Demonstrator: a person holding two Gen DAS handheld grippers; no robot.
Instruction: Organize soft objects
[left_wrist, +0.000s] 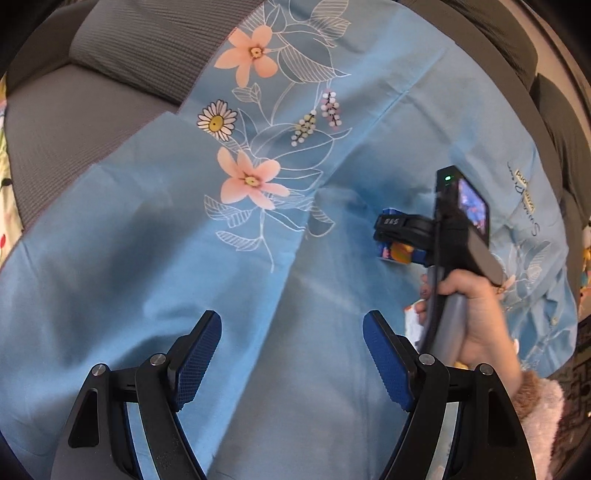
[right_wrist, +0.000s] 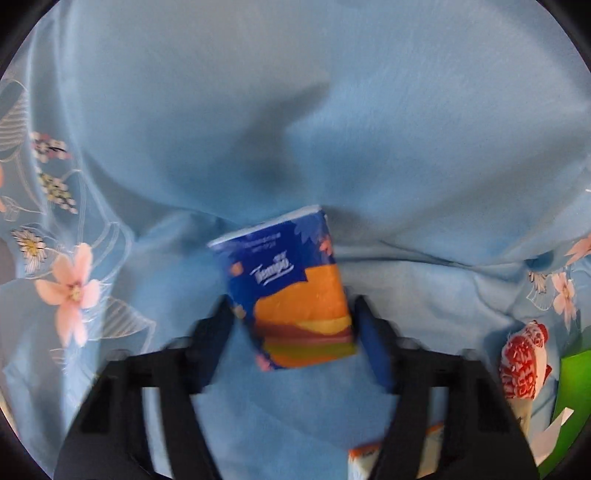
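Blue flowered bedsheet (left_wrist: 155, 236) covers nearly everything in both views, draped over what looks like a grey sofa (left_wrist: 122, 48), so the soft things lie on yielding, wrinkled cloth. Toward the sheet's right edge, the right gripper (right_wrist: 293, 314) has the blue-and-orange tissue pack (right_wrist: 291, 291) between its fingers (right_wrist: 373, 343), which sit right at the pack's two long sides; motion blur hides whether they press on it, though a sideways pinch would suit a squashy pack. Nearer the sheet's middle, the left gripper (left_wrist: 291, 354) hovers above bare cloth, fingers spread and empty, probably kept free for the next item.
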